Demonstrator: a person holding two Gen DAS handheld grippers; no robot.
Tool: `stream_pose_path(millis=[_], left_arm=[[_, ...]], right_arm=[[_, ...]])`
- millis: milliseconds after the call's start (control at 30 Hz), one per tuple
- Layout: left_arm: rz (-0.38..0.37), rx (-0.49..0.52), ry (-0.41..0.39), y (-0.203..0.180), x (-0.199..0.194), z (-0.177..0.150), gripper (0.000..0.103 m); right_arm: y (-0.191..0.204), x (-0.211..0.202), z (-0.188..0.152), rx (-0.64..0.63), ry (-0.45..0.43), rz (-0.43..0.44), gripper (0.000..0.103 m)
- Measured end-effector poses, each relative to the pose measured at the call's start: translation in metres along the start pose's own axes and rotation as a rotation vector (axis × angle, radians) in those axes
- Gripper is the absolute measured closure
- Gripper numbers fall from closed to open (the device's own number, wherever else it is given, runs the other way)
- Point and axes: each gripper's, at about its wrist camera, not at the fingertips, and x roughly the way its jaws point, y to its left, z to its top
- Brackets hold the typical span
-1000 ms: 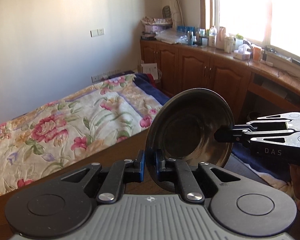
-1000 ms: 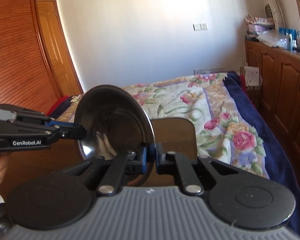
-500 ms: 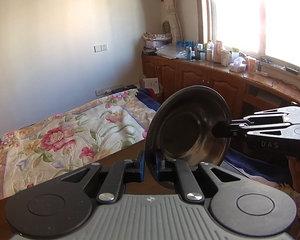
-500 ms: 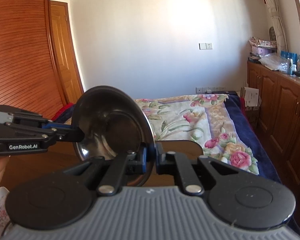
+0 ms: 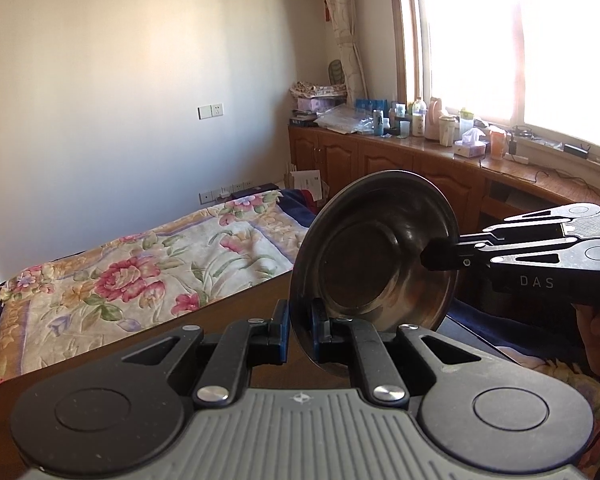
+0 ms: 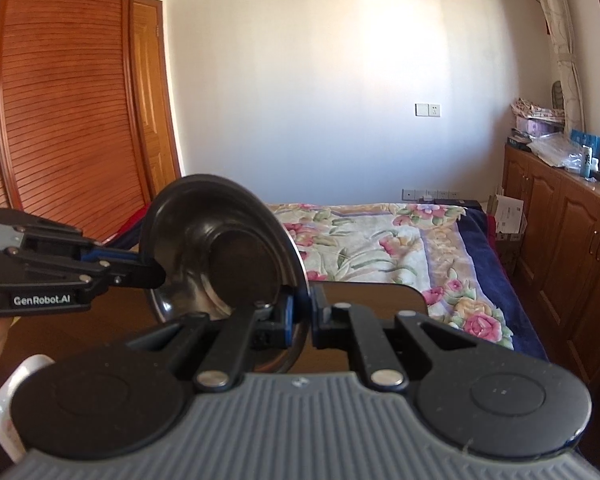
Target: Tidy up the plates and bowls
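Bowl (image 5: 374, 250): one steel bowl, tipped nearly on edge, held in the air above the brown table (image 5: 236, 312) by two grippers at once. Nearest in the left wrist view, the left gripper (image 5: 299, 330) has its two fingers closed tight on the bowl's lower rim, one pad on each face. At the far side of the bowl, the right gripper (image 5: 430, 258) comes in from the right and pinches the opposite rim, fully closed on it. In the right wrist view the same bowl (image 6: 220, 256) shows its underside. Beyond the table lies one bed with a floral cover (image 5: 148, 268). Farther off, one run of wooden cabinets (image 5: 384, 160) under the window carries many bottles and boxes, too crowded to count.
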Motion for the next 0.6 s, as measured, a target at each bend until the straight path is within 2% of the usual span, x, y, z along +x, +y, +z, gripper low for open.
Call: stream_pose_path(millis=[600], left_arm=[[-0.007,-0.045,-0.003,-0.004,-0.050,-0.052,0.091]], right_arm=[[0.041,-0.031,-0.024,-0.041,0.021,0.019,0.093]])
